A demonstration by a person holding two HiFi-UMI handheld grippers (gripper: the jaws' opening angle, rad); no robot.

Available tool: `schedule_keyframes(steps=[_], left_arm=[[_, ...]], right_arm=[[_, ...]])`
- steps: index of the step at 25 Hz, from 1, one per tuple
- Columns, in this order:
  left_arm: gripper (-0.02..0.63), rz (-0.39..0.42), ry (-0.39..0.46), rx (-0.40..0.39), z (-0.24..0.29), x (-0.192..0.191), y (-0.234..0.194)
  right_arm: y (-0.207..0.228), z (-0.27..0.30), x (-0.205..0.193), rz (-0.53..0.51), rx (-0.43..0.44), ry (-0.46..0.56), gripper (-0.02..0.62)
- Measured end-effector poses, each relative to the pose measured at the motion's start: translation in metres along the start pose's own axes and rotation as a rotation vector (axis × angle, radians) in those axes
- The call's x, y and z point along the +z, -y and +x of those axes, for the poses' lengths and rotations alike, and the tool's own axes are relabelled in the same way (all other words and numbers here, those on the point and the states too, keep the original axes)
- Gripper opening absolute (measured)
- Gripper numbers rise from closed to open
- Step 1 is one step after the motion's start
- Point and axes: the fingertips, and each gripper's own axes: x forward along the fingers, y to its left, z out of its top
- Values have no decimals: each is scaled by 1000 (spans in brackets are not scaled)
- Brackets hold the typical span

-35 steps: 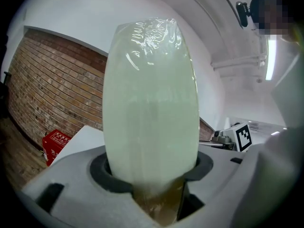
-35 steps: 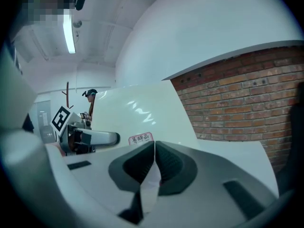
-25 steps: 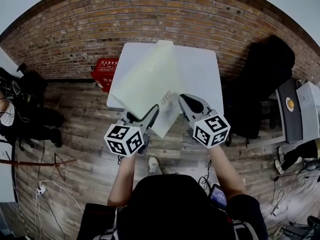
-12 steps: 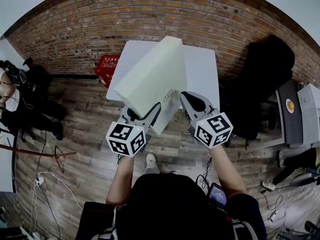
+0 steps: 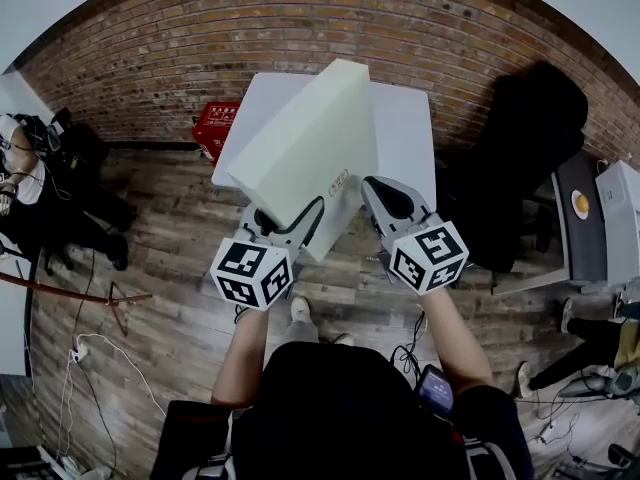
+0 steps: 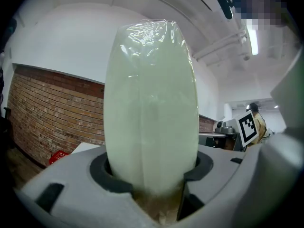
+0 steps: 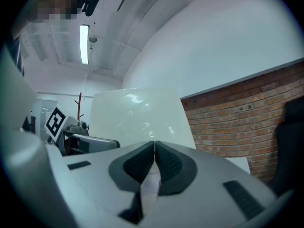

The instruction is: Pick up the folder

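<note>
Both hands are on it here. The pale green folder (image 5: 310, 148) is up in the air, tilted, hanging over the near edge of the white table (image 5: 405, 138) and not resting on it. The left gripper (image 5: 289, 219) has its jaws spread wide and clamped around the folder's fat bulging end (image 6: 151, 103). The right gripper (image 5: 378, 192) is pinched tight on a thin edge at the folder's lower corner (image 7: 137, 118). There's a red crate (image 5: 215, 128) by the brick wall (image 5: 200, 48).
</note>
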Motion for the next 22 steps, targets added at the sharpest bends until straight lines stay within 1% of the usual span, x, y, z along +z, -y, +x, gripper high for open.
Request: schedule_keyframes(steps=[11,16,22], left_arm=[[275,5,18,-3,-12,0,19],[275,30,24,6,-18,4,24],[275,18,34,5,-23,7,25]], right_arm=[[-10,-22,1,-16,1,2,29],[-14,-27,2,-17,5,7,29],[-18,-28,3,-17,13,10,29]])
